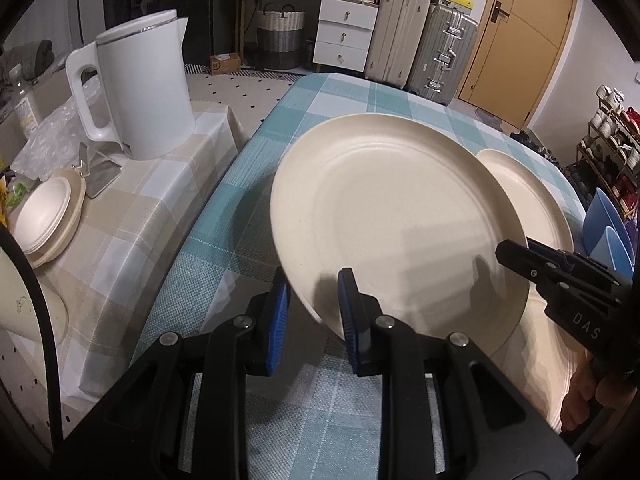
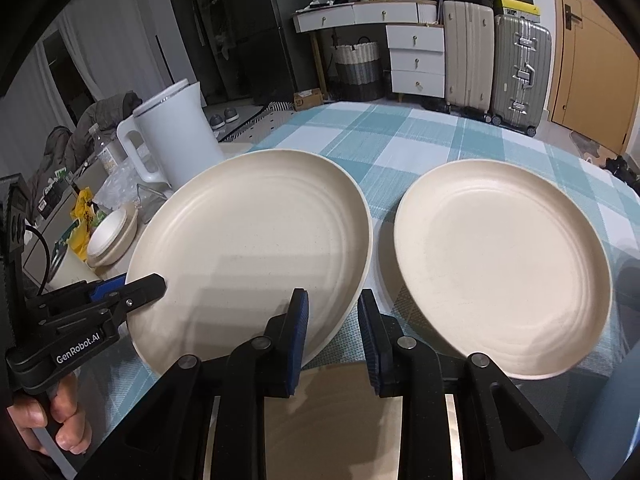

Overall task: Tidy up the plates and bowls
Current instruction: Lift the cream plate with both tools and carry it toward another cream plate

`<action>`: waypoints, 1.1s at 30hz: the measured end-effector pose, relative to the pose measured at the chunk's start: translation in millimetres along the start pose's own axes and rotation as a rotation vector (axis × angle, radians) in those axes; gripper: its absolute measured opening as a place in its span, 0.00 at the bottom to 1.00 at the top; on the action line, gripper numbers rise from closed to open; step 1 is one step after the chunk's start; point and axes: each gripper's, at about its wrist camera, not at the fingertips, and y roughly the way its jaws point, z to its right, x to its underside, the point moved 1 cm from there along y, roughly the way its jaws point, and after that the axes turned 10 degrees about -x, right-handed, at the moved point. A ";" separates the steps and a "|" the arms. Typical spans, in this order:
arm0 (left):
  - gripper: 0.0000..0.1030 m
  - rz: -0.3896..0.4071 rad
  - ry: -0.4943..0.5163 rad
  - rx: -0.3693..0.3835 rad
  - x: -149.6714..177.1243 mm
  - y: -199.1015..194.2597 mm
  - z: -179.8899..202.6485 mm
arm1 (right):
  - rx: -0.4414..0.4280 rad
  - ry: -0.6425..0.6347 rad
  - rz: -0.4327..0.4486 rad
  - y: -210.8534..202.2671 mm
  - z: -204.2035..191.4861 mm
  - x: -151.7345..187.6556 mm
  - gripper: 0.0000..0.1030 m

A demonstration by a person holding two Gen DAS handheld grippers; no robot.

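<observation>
the left gripper (image 1: 313,312) holds the near rim of the lifted plate (image 1: 396,216), one blue pad under the rim and one over it, jaws clamped on the plate's edge

the right gripper (image 2: 334,344) grips the same plate at its right-hand rim; its jaws are likewise closed on the edge, one pad above and one below. in the left wrist view this gripper comes onto the plate from the right

the lifted plate is tilted, its near edge raised off the checked tablecloth (image 1: 248,216) and its far edge lower. whether the far edge touches the cloth cannot be told

just beside the lifted plate, to its right, lies the second plate (image 2: 504,268), flat on the cloth and untouched. judged from the layout, the step in hand is carrying the lifted plate over onto the second one to stack them

beyond the lifted plate's left edge, on a lower side table, sits a stack of bowls (image 1: 46,220), and farther back the white kettle (image 1: 140,84)

hazards from here:
- both grips sit on a thin, smooth rim only; a loosened pad lets the plate pivot and drop
- unequal motion of the two hands twists the plate between the pads and may slip it out
- a low carry may strike the second plate's rim and push it toward the table edge
- a swing to the left brings the plate near the kettle
</observation>
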 end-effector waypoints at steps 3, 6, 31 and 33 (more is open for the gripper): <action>0.21 0.013 0.006 0.006 -0.6 -7.4 2.6 | 0.007 -0.005 0.013 -8.1 -1.7 -0.7 0.25; 0.21 0.026 0.015 0.012 -1.3 -15.5 6.3 | 0.014 -0.008 0.030 -18.3 -2.7 -0.8 0.25; 0.21 0.108 0.109 0.079 5.5 -87.4 47.7 | 0.074 0.008 0.143 -106.1 -8.5 12.3 0.25; 0.21 0.109 0.116 0.091 7.4 -92.2 52.5 | 0.081 0.011 0.149 -113.6 -8.8 15.5 0.25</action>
